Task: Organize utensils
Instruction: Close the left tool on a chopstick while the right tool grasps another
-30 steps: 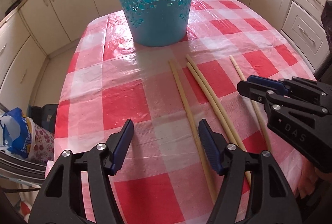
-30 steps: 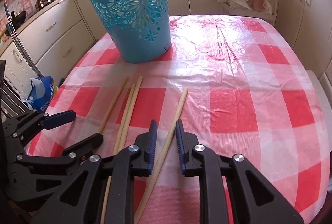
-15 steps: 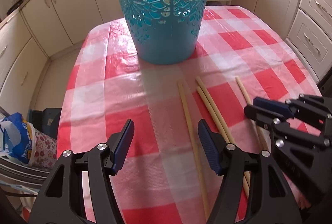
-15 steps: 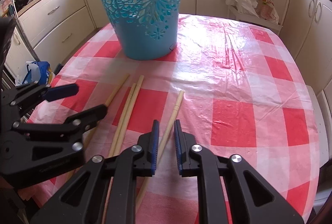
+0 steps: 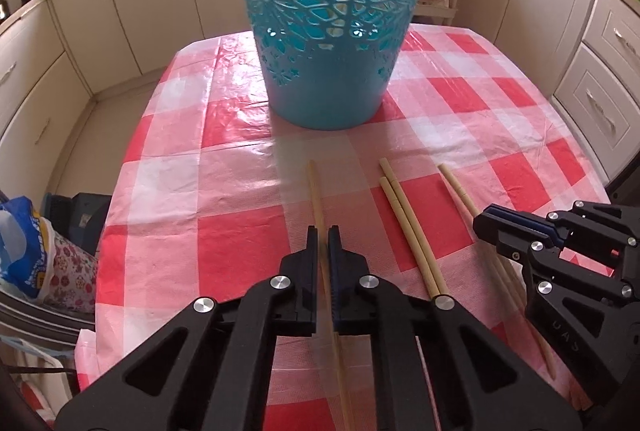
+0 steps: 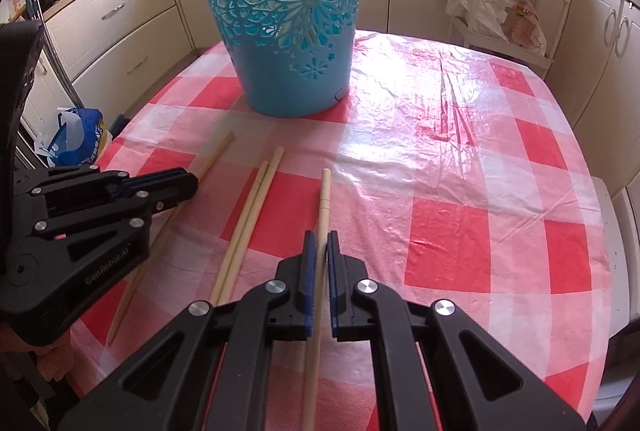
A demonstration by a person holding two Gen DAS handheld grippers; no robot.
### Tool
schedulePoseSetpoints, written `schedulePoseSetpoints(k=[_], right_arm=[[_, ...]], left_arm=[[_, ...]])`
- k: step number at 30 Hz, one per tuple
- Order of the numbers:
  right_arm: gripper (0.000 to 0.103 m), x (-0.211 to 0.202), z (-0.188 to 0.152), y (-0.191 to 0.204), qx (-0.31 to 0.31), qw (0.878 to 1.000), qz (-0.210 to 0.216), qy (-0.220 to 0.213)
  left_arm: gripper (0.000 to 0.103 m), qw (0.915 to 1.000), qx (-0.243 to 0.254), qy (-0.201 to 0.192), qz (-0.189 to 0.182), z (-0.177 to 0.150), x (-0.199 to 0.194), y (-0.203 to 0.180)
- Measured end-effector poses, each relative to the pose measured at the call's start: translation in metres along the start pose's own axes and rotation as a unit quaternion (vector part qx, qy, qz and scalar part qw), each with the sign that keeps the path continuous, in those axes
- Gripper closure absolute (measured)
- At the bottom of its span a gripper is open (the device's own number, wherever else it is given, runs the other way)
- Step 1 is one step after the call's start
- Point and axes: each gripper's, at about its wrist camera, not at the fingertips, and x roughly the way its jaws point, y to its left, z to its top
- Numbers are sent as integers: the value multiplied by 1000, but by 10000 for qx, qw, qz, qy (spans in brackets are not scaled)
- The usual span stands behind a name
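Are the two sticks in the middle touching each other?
Touching. In the left wrist view the middle sticks lie pressed side by side with no cloth showing between them along their length. The right wrist view shows the same.

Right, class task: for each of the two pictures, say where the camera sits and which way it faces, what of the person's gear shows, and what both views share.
Left wrist view: sits on the left tool, faces forward over the table to the blue basket; the right tool shows at the right edge.
Right wrist view: sits on the right tool, faces the same basket; the left tool shows at the left edge.
Shared: basket, checked tablecloth, four chopsticks; each tool shut on one chopstick.
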Motion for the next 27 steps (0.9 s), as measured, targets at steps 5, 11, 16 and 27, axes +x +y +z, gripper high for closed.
schedulePoseSetpoints(k=[5,11,16,27], right_arm=[[95,3,1,3,-108,9998,-75,150],[96,1,-6,6,-102,9998,-152,-36],[97,-2,-11,0,123,9998,-99,-137],[96,-1,-12,8,-174,9992,-333,-164]], left_arm=[[89,9998,-108,171,-35,3,4,6],[92,9999,-76,40,66,-1,4,5],[95,10000,-95,15,15,-2,4,7],[94,9998,-157,-117,58,-5,2,5]])
